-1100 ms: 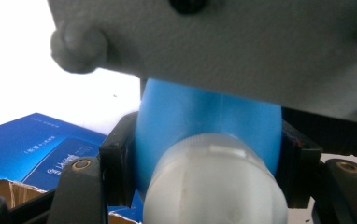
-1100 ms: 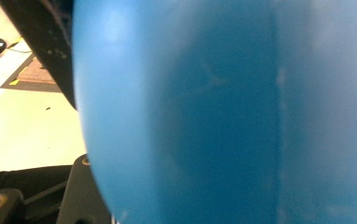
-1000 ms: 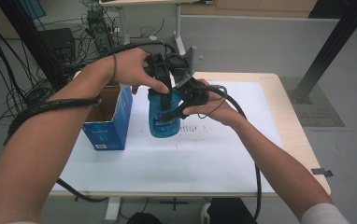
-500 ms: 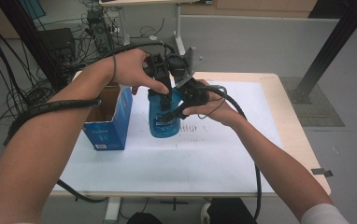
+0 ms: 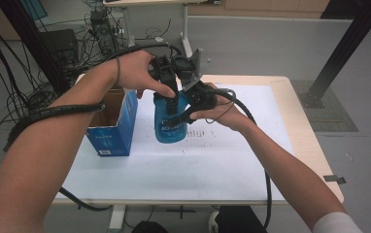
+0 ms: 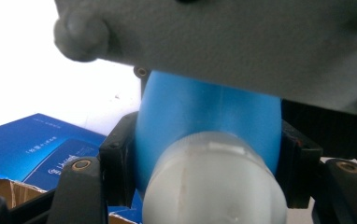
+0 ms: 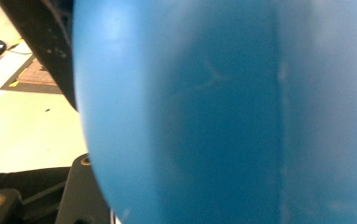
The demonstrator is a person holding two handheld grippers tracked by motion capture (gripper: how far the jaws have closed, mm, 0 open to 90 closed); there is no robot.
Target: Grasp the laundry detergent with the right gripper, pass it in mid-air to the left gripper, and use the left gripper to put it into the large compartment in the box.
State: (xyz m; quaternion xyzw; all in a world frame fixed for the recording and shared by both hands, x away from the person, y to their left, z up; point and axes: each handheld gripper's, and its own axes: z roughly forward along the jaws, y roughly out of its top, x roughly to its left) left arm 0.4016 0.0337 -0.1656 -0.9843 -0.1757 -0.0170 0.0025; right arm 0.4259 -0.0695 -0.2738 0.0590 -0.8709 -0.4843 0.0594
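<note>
Held upright just above the worktop (image 5: 232,160) beside the blue box (image 5: 113,128), the blue bottle (image 5: 170,124) looks smooth, light, slightly squeezable; left gripper (image 5: 170,97) clamps its neck, right gripper (image 5: 186,112) its body.

High view looks down from behind the person; both gripper views sit tight against the blue bottle (image 5: 170,124).
</note>
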